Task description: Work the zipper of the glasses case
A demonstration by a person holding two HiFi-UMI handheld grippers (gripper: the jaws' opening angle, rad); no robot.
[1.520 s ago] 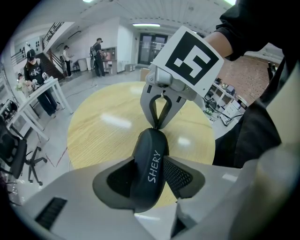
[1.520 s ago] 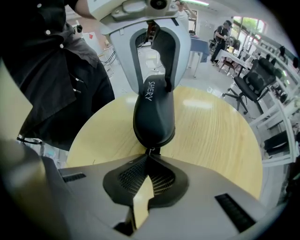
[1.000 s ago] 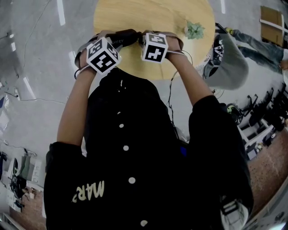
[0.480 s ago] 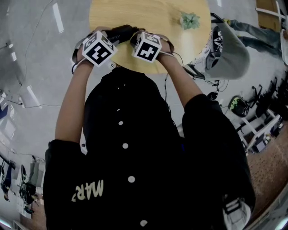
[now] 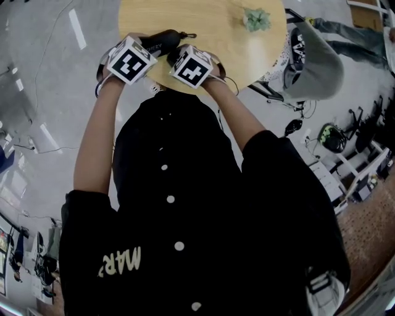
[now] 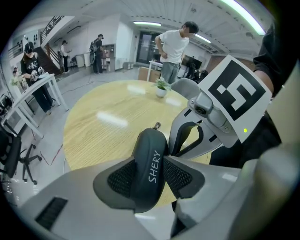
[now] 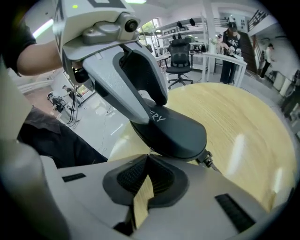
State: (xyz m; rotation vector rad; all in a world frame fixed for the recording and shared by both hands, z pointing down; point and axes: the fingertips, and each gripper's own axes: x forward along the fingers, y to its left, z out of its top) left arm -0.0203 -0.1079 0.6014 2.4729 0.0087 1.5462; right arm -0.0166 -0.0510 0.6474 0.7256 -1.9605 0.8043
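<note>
Nearest to me is my black buttoned shirt, and both my bare forearms reach out from it to the near edge of a round wooden table. My left tongs are clenched on the glasses case. Their two meshed pads press its flanks from left and right, with the white lettering on the case showing between them. The case juts away from me over the near left part of the table; whether it rests on the wood I cannot tell. My right tongs sit just to the right of the left ones, the two marker cubes side by side in the head view. Their jaws are clenched tight together, with nothing I can make out between the pads. Their tips lie right against the lower edge of the case, and I cannot tell whether they nip anything there. The zipper pull sticks out free at the far end of the case, apart from both tongs. Farther across the table, well apart from the case, stands a small potted plant. Just beyond the table's right edge is a person in a grey top. Farther off in the room are a person in a white shirt and an office chair.
</note>
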